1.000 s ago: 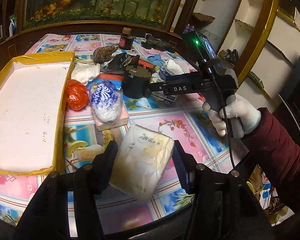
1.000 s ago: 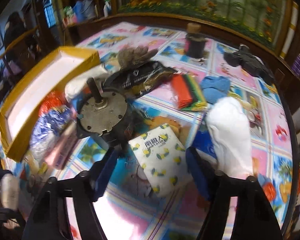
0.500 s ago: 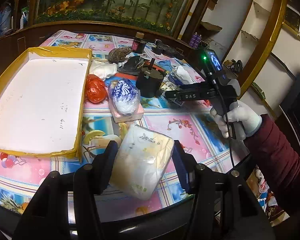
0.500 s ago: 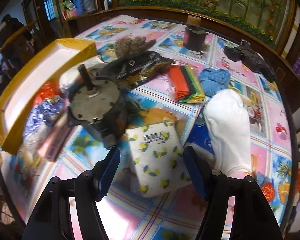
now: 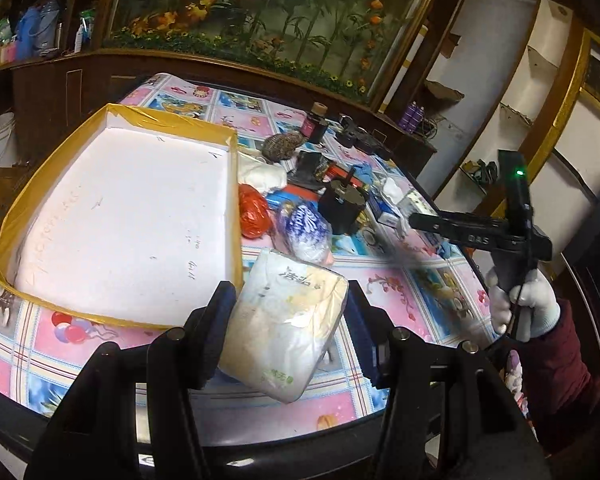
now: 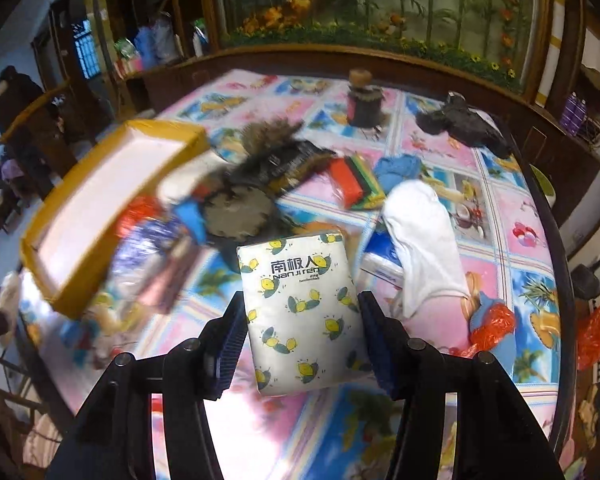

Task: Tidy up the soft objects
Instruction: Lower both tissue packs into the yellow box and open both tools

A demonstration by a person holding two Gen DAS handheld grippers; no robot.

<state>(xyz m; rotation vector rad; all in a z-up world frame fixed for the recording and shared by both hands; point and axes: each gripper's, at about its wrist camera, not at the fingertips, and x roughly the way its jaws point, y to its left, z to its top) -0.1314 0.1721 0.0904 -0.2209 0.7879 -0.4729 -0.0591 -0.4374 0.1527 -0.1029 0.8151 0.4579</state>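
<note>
Tissue pack [image 5: 284, 324], pale and plastic-wrapped, sits clamped in the left gripper [image 5: 286, 334] above the table edge, beside the yellow-rimmed tray [image 5: 234, 200]. The right gripper [image 6: 302, 338] pinches a lemon-print tissue pack [image 6: 300, 312] over the patterned tablecloth [image 6: 496, 200].

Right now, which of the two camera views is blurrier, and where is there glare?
Right wrist view: heavy motion blur across the left side, smearing the yellow-edged box and the clutter beside it; the lemon-print tissue pack stays sharp; white glare on the tablecloth below it. Left wrist view: mostly sharp, with fisheye bending at the edges.
</note>
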